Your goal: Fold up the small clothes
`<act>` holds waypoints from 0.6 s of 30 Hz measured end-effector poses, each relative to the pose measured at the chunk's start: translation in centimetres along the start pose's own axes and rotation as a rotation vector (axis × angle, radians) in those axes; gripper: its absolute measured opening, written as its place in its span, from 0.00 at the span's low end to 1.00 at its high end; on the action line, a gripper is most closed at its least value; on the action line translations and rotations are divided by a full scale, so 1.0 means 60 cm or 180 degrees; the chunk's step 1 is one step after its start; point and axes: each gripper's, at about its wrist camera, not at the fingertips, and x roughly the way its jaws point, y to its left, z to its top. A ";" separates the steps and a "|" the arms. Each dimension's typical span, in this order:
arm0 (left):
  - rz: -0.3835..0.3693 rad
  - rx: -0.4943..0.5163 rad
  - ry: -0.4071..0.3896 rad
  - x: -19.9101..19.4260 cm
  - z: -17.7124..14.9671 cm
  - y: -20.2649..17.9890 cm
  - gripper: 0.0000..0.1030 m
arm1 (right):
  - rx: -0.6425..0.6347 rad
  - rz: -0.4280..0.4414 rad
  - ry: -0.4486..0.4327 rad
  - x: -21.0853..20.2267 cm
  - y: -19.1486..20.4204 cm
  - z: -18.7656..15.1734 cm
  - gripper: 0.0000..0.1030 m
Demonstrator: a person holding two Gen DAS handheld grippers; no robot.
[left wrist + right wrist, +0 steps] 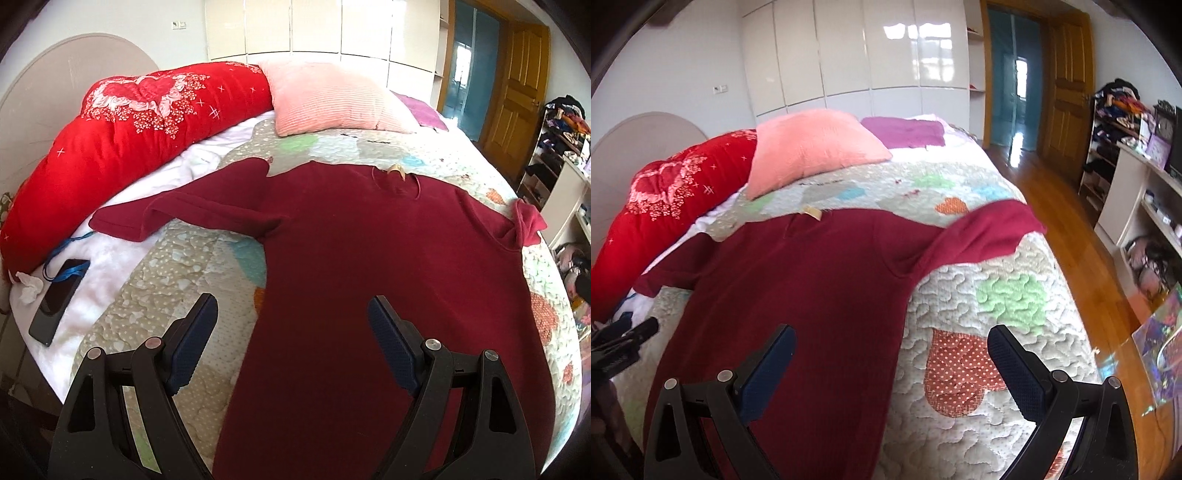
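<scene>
A dark red long-sleeved top [369,266] lies flat on the quilted bedspread [177,266], collar toward the pillows, sleeves spread to both sides. It also shows in the right wrist view [798,288], with its right sleeve [990,229] near the bed edge. My left gripper [291,314] is open and empty, hovering over the top's lower left edge. My right gripper [890,347] is open and empty, above the top's lower right edge and the bedspread [979,325]. The left gripper's tip [639,332] shows at the left of the right wrist view.
A red quilt [122,136] and a pink pillow [332,99] lie at the head of the bed. A phone [59,299] with a blue strap lies at the left. A wooden floor [1071,229], shelves [1137,206] and a door [1067,85] are to the right.
</scene>
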 end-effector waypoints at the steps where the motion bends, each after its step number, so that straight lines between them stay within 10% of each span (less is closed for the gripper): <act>1: -0.0012 0.0004 -0.0014 -0.002 -0.001 -0.002 0.81 | -0.0013 0.0007 -0.0011 -0.005 0.001 0.005 1.00; 18: -0.0183 0.0083 -0.0198 -0.054 0.004 -0.034 0.82 | -0.0132 0.0080 -0.0277 -0.098 0.025 0.032 1.00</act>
